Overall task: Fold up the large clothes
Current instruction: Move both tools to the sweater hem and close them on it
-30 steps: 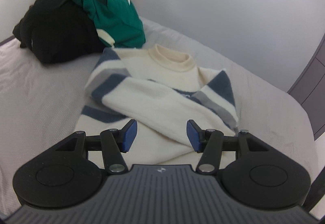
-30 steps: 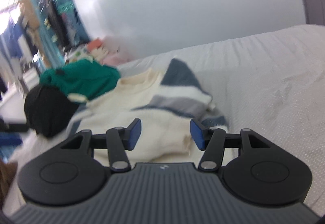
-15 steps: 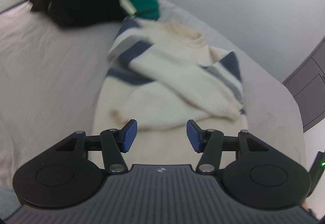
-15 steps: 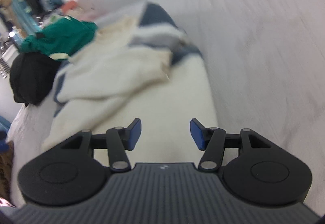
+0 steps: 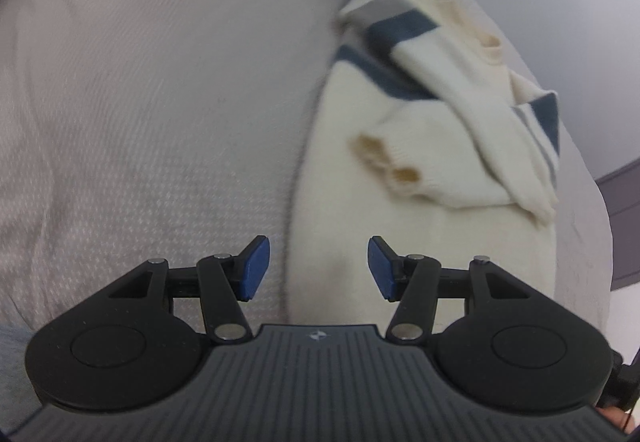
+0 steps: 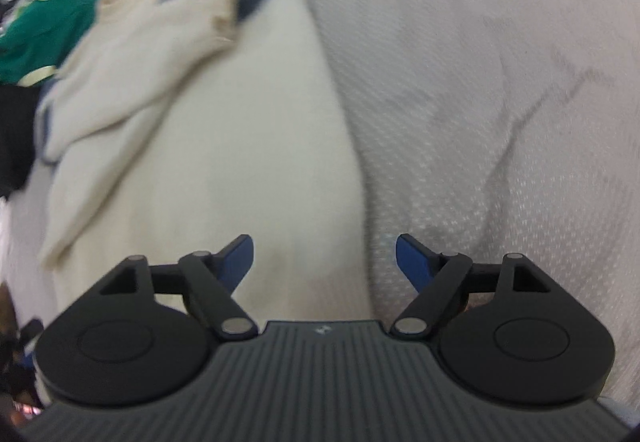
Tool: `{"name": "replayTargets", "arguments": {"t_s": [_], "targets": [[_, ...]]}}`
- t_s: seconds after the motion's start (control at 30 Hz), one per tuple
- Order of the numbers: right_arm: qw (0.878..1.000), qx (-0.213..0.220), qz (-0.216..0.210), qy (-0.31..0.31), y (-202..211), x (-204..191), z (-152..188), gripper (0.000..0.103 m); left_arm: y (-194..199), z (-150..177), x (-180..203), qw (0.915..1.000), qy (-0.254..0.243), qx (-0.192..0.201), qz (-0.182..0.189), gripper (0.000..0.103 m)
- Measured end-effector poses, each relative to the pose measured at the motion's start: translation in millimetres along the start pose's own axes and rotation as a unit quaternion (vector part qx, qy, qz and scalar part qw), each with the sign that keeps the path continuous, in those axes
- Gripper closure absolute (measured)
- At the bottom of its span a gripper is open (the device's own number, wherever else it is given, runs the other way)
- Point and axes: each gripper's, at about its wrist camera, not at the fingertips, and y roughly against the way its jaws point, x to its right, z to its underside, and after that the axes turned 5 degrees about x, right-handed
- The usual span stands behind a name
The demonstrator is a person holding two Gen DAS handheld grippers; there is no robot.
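my left gripper (image 5: 319, 268) gapes empty, right gripper (image 6: 325, 262) still widening over the cream sweater (image 5: 400, 209) hem; pinching bedsheet (image 6: 500, 101) too would drag it.

You see bed (image 5: 152, 89) under pale grey dotted cover, creased on right-wrist side (image 6: 500, 101). Lying flat on it: 1 cream sweater (image 5: 352, 209) with blue and grey stripes near collar, sleeves folded across body, brownish stains on 1 cuff. Sweater's lower edges run along bare cover in both views. Beyond collar, green garment (image 6: 44, 29) and black garment (image 6: 14, 129) heaped on cover, touching each other, close to sweater's top.
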Motion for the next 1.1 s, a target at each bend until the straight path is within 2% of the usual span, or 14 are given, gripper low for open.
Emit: {"name": "replayTargets", "arguments": {"t_s": [0.17, 0.23, 0.5, 0.53, 0.57, 0.63, 0.7, 0.73, 0.77, 0.8, 0.87, 0.9, 0.93, 1.1], "targets": [[1.000, -0.012, 0.006, -0.013, -15, -1, 6, 0.020, -13, 9, -8, 0.9997, 0.016, -0.014, 0.009, 0.043], [1.000, -0.012, -0.005, -0.013, -14, -1, 7, 0.018, -18, 15, -8, 0.9995, 0.016, -0.021, 0.015, 0.043], [0.990, -0.014, -0.135, -0.042, 2, 9, 14, 0.020, -32, 23, -9, 0.9990, 0.022, -0.032, 0.021, 0.043], [0.987, -0.012, -0.150, -0.046, 4, 9, 15, 0.023, -33, 22, -8, 0.9991, 0.020, -0.033, 0.019, 0.043], [0.986, -0.015, -0.157, -0.044, 5, 8, 16, 0.031, -35, 22, -7, 0.9991, 0.018, -0.034, 0.018, 0.042], [0.983, -0.016, -0.178, -0.047, 6, 8, 19, 0.035, -37, 23, -6, 0.9990, 0.015, -0.037, 0.019, 0.042], [0.983, -0.018, -0.177, -0.040, 8, 4, 21, 0.045, -38, 24, -3, 0.9988, 0.008, -0.042, 0.024, 0.043], [0.985, -0.019, -0.170, -0.036, 9, 2, 22, 0.057, -38, 25, -2, 0.9987, 0.004, -0.043, 0.027, 0.044], [0.988, -0.018, -0.149, -0.031, 9, -3, 23, 0.074, -37, 26, 0, 0.9986, -0.002, -0.044, 0.030, 0.045], [0.991, -0.015, -0.133, -0.025, 10, -5, 23, 0.079, -36, 27, 1, 0.9984, -0.006, -0.045, 0.035, 0.054], [0.992, -0.006, -0.125, -0.014, 13, -5, 23, 0.083, -32, 28, 3, 0.9979, -0.014, -0.043, 0.045, 0.070], [0.992, -0.002, -0.123, -0.014, 15, -5, 23, 0.084, -29, 29, 4, 0.9979, -0.016, -0.040, 0.049, 0.081], [0.992, 0.002, -0.125, -0.018, 18, -3, 22, 0.085, -26, 29, 4, 0.9978, -0.017, -0.036, 0.053, 0.086], [0.992, 0.023, -0.118, -0.031, 31, 5, 18, 0.087, -7, 25, -5, 0.9964, 0.005, -0.022, 0.081, 0.090]]}}
